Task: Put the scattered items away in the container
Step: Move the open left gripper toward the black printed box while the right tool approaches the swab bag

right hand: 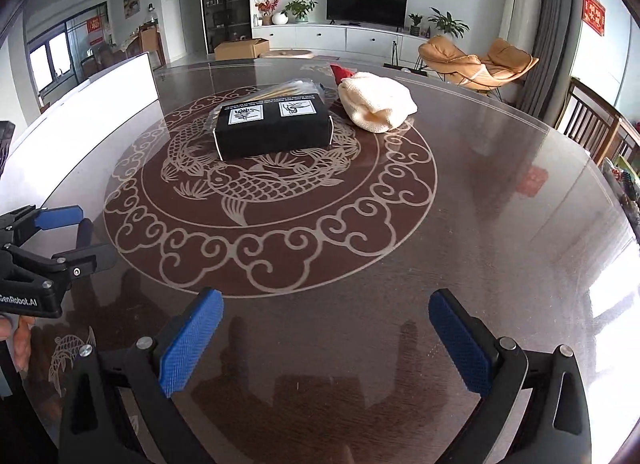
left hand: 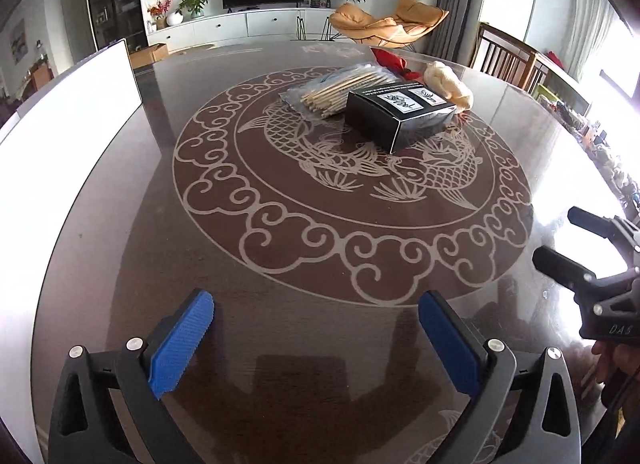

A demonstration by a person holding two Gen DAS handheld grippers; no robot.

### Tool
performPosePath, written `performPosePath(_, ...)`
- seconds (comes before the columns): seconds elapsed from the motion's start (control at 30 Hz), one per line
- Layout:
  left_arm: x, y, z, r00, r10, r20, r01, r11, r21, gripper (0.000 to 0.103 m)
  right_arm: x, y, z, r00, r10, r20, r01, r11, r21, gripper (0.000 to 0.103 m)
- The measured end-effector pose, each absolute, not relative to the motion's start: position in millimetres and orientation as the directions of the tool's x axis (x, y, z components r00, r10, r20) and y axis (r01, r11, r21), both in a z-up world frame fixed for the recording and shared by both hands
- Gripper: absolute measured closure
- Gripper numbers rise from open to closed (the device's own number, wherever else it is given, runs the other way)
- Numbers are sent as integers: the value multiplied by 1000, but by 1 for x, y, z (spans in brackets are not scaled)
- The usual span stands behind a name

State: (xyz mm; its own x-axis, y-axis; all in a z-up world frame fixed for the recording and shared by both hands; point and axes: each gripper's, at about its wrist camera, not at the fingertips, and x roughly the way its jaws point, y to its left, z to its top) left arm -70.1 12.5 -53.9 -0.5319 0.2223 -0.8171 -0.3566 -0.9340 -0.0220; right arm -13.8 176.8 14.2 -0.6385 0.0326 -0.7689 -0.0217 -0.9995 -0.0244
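A black box (left hand: 400, 116) with white labels lies on the fish pattern at the middle of the table. Behind it is a clear bag of wooden sticks (left hand: 332, 92), with a red item (left hand: 394, 60) and a cream cloth bundle (left hand: 448, 84) further back. The right wrist view shows the same box (right hand: 274, 130), bag (right hand: 288, 90), cloth (right hand: 376, 104) and red item (right hand: 342, 72). A white container (left hand: 68, 124) (right hand: 80, 112) stands at the left edge. My left gripper (left hand: 316, 328) (right hand: 90, 236) and right gripper (right hand: 326, 328) (left hand: 558, 236) hover side by side over the near table, both open and empty.
The round dark table (left hand: 320, 256) has a glossy top with a pale scroll ring. A wooden chair (right hand: 592, 128) stands at its far right. A hand (left hand: 612, 360) holds the right gripper's handle. A TV unit, plants and an orange lounge chair are in the room beyond.
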Motion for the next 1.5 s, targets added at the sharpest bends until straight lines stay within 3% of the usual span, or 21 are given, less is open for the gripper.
performPosePath(0.37, -71, 6, -58, -535, 215, -817, -364, -931, -7, 0, -120, 248, 12, -541, 159, -826, -259, -966, -16, 0)
performPosePath(0.53, -71, 6, -58, -535, 215, -817, -363, -932, -7, 0, -172, 251, 17, -511, 154, -846, -238, -971, -33, 0)
performPosePath(0.63, -71, 6, -58, -535, 215, -817, -364, -932, -7, 0, -186, 233, 22, -549, 48, -835, -126, -992, 26, 1)
performPosePath(0.73, -71, 7, -58, -536, 215, -817, -364, -932, -7, 0, -177, 197, 31, -576, -127, -807, 123, -990, 68, 1)
performPosePath(0.83, -70, 6, -58, -536, 215, -816, -363, -932, -7, 0, -144, 153, 31, -467, -361, -807, 418, -894, 158, 1)
performPosePath(0.9, -70, 6, -58, -536, 215, -816, -363, -932, -7, 0, -123, 135, 33, -443, -402, -801, 502, -852, 150, 1)
performPosePath(0.97, -70, 6, -58, -536, 214, -816, -362, -932, -7, 0, -117, 135, 35, -493, -362, -791, 455, -883, 120, 1)
performPosePath(1.1, -70, 5, -57, -538, 213, -816, -360, -933, -6, 0, -143, 173, 36, -609, -161, -777, 153, -985, 84, 1)
performPosePath(1.23, -70, 5, -57, -538, 213, -816, -361, -933, -6, 0, -184, 200, 28, -565, -136, -814, 1, -986, 164, 1)
performPosePath(1.4, -70, 5, -57, -538, 214, -816, -361, -933, -7, 0, -212, 179, 23, -524, -79, -848, 57, -997, 58, 1)
performPosePath(1.5, -70, 5, -57, -538, 214, -816, -361, -933, -7, 0, -207, 148, 24, -495, -203, -845, 236, -967, 94, 1)
